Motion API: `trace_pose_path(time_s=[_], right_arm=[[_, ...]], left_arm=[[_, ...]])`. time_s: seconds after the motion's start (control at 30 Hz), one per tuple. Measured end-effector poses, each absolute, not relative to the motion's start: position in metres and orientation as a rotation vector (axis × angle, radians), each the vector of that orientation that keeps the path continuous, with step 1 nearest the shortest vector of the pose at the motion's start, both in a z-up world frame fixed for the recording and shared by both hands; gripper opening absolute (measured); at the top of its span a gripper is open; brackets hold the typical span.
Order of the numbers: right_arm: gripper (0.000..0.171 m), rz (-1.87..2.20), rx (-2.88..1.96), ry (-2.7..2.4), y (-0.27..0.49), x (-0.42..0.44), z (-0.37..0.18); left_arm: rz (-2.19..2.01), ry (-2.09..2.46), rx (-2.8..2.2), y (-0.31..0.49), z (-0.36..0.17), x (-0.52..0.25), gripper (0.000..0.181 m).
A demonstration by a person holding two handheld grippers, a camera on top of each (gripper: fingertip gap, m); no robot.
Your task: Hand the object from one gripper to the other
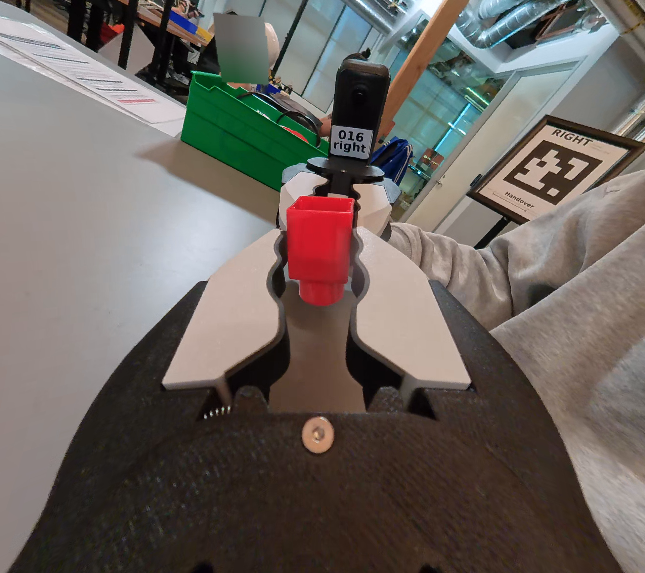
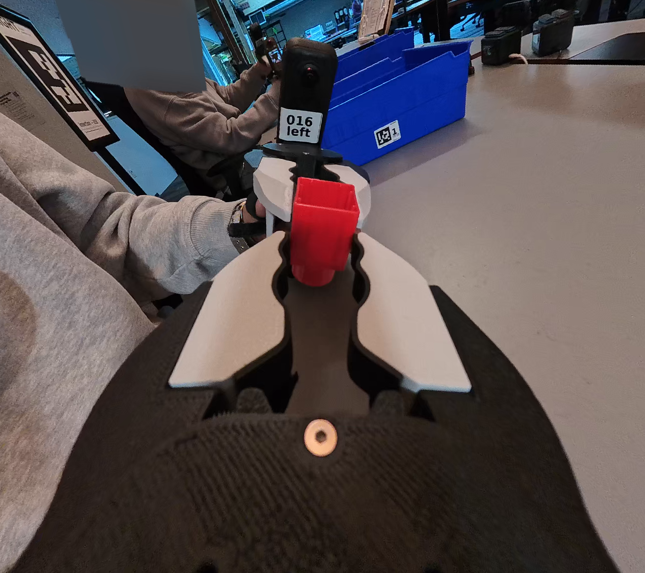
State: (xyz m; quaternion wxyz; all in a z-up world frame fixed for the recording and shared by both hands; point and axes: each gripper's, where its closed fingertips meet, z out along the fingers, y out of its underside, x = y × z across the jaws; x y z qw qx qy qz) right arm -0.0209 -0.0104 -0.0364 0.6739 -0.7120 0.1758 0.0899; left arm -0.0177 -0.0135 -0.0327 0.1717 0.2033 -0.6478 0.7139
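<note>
Left gripper (image 1: 318,242), right gripper (image 2: 321,244) clamp red square-bodied, round-stubbed object (image 1: 318,242).

The right gripper (image 2: 319,251) pinches a red square-topped object (image 2: 323,231); the left gripper (image 2: 310,193) behind seems to touch it too.

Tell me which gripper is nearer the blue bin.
Left. The left gripper sits on the blue bin's side of the red object; the right gripper meets it from the opposite side, farther from the bin.
</note>
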Motion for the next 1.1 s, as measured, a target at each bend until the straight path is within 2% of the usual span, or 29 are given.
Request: trace_pose_path(time_s=[0.17, 0.4, 0.6, 1.1], right_arm=[[0.034, 0.188, -1.591, 0.411, -0.011, -0.017, -0.037], [0.044, 0.003, -1.577, 0.487, -0.018, 0.002, -0.038], [0.031, -0.402, -1.623, 0.620, -0.025, 0.024, -0.043], [0.034, -0.528, -1.704, 0.661, 0.006, 0.012, -0.058]], left_arm=[[2.051, -1.857, 0.597, -0.013, -0.033, -0.014, 0.034], [2.153, -1.774, 0.755, -0.001, -0.027, 0.005, 0.034], [2.226, -1.646, 1.002, 0.016, -0.032, 0.030, 0.033], [2.276, -1.665, 1.082, 0.004, -0.033, 0.025, 0.034]])
